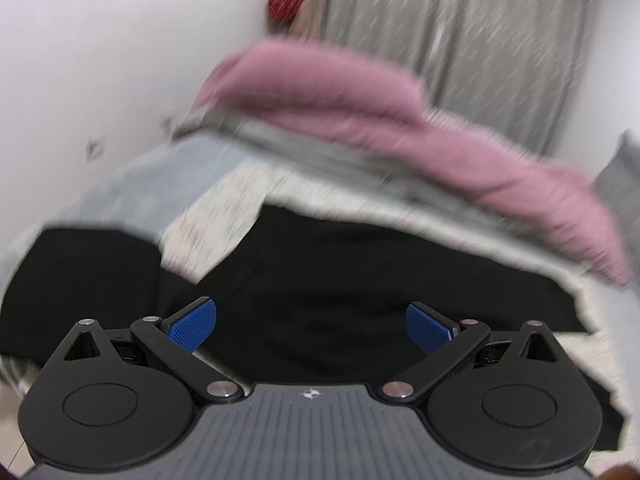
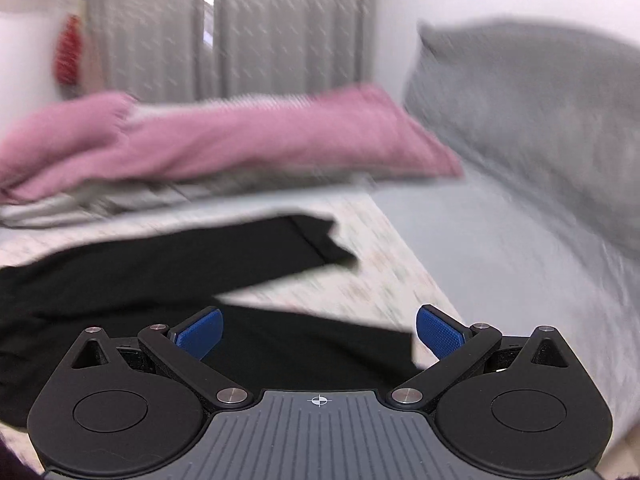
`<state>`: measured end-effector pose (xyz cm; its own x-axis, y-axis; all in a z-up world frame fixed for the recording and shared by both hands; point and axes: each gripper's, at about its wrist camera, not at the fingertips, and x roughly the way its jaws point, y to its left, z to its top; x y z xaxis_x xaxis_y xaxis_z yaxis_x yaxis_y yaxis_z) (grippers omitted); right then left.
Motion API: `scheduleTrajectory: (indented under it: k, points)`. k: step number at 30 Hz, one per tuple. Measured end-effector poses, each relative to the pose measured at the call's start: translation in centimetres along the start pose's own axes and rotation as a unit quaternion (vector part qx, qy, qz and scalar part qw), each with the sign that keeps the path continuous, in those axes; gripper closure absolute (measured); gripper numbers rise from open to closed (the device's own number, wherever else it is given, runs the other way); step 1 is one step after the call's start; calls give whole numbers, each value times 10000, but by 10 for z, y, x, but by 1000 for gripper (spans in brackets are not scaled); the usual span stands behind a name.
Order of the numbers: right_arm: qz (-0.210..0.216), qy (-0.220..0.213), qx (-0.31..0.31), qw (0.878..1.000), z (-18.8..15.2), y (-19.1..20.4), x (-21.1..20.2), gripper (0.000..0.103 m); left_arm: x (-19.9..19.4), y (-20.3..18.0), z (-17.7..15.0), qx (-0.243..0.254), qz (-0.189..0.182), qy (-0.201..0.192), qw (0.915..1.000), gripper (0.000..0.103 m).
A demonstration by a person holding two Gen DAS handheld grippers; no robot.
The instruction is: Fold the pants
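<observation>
Left gripper (image 1: 311,325): blue pads spread wide, gripping nothing, poised over black cloth.
Right gripper (image 2: 319,332): fingers parted too, empty.
Hard to see: both views smear with blur; the cloth's folds vanish in the black.
Pants (image 2: 168,264): spread on the pale patterned bedspread (image 2: 384,276), one leg between the right fingers.
Beyond: pink blanket (image 1: 360,120), grey pillow (image 2: 532,120), curtain (image 2: 280,24).

One pair of black pants (image 2: 160,264) lies there; one pink blanket (image 2: 224,140). One grey pillow (image 2: 532,120); two curtains (image 2: 280,28).
</observation>
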<state>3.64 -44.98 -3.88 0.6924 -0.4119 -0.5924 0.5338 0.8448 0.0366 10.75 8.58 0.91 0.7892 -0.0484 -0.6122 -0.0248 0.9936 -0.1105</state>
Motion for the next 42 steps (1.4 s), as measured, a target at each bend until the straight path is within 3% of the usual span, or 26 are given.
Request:
scheduleTrajectory:
  k: [3, 8, 15, 17, 19, 20, 21, 23, 26, 29, 34, 37, 39, 40, 42]
  points:
    - [-45, 393, 105, 9992, -23, -32, 49, 4, 41, 10, -15, -165, 73, 367, 9992, 0]
    - [-139, 994, 104, 9949, -37, -72, 124, 43, 100, 17, -38, -503, -68, 941, 9943, 0]
    - [-166, 1275, 309, 9912, -37, -101, 202, 48, 126, 39, -60, -713, 234, 1009, 9921, 0]
    - [-150, 1404, 403, 9892, -38, -106, 226, 72, 142, 43, -64, -834, 375, 1159, 9890, 0]
    - [-33, 1585, 519, 9860, -42, -106, 247, 78, 145, 50, -73, -1083, 455, 1248, 9852, 0]
    - [-16, 1500, 370, 9880, -43, -101, 251, 92, 148, 55, -76, -1188, 454, 1289, 9835, 0]
    - [57, 1405, 94, 9900, -41, -94, 253, 99, 151, 56, -78, -1284, 448, 1358, 9814, 1]
    - [24, 1353, -143, 9907, -34, -88, 255, 99, 155, 60, -80, -1436, 429, 1362, 9793, 2]
    - [-552, 957, -717, 9913, -16, -81, 251, 99, 152, 60, -78, -1441, 393, 1254, 9808, 2]
    - [-858, 654, -864, 9904, 4, -78, 249, 100, 157, 61, -78, -1534, 415, 1328, 9783, 3]
    - [-1652, 680, -1033, 9785, 12, -68, 270, 97, 158, 66, -79, -1744, 379, 1280, 9756, 3]
    - [-1764, 571, -1012, 9774, 3, -61, 267, 76, 162, 73, -79, -1902, 354, 1219, 9735, 3]
    - [-1696, 384, -995, 9797, -8, -57, 246, 53, 165, 77, -79, -1979, 361, 1203, 9721, 6]
    - [-1551, 299, -885, 9835, -12, -57, 236, 36, 167, 79, -78, -2011, 364, 1157, 9720, 7]
    - [-1100, 235, -527, 9923, -21, -69, 206, 32, 170, 82, -76, -2148, 376, 1055, 9702, 10]
